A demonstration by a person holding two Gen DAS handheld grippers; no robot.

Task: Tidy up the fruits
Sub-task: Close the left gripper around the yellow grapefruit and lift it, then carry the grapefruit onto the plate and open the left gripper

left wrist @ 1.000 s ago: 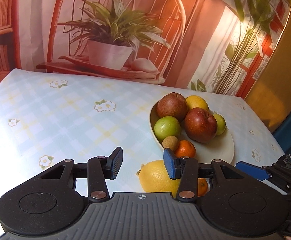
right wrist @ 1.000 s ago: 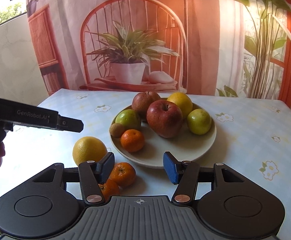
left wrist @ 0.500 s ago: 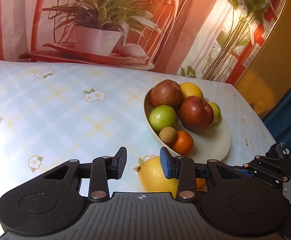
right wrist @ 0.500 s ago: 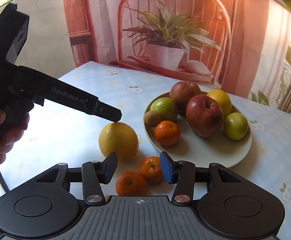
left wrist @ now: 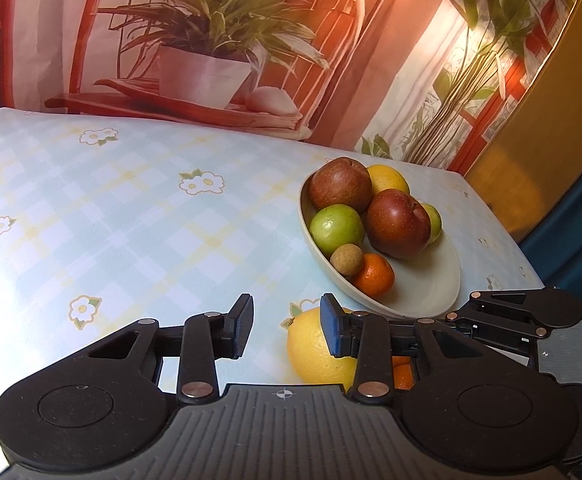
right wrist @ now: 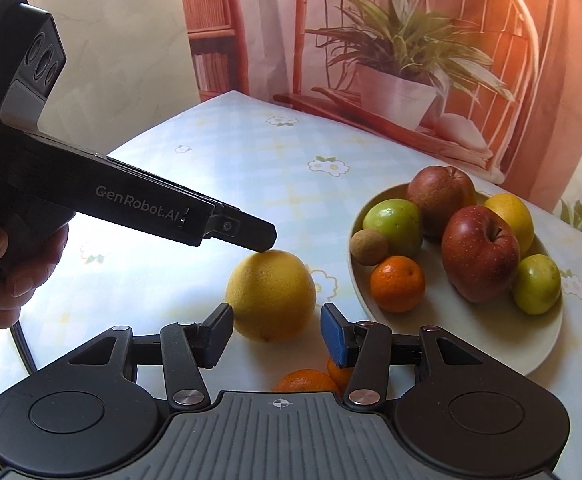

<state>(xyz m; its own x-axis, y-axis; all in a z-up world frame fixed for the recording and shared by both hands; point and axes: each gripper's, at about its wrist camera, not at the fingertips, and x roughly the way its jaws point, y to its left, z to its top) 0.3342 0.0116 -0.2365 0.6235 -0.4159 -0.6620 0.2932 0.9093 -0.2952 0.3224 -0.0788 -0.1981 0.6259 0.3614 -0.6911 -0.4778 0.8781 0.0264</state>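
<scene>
Right wrist view: the right gripper [right wrist: 277, 330] fingers stand apart, empty, near the big yellow fruit [right wrist: 271, 294] on the surface [right wrist: 219, 168]. The left gripper [left wrist: 285, 330] fingers are apart too, holding nothing.

The left wrist view looks forward and downward along its own tool [left wrist: 285, 330] from close above the counter [left wrist: 131, 216], with the bowl [left wrist: 431, 284] of fruit ahead to its right. The right wrist view looks down likewise from the other side, the bowl [right wrist: 543, 344] again to its right and the left tool [right wrist: 265, 240] entering from its left. Both share the bowl, the large yellow citrus [left wrist: 311, 354] [right wrist: 271, 294] and the printed backdrop [left wrist: 371, 40].
</scene>
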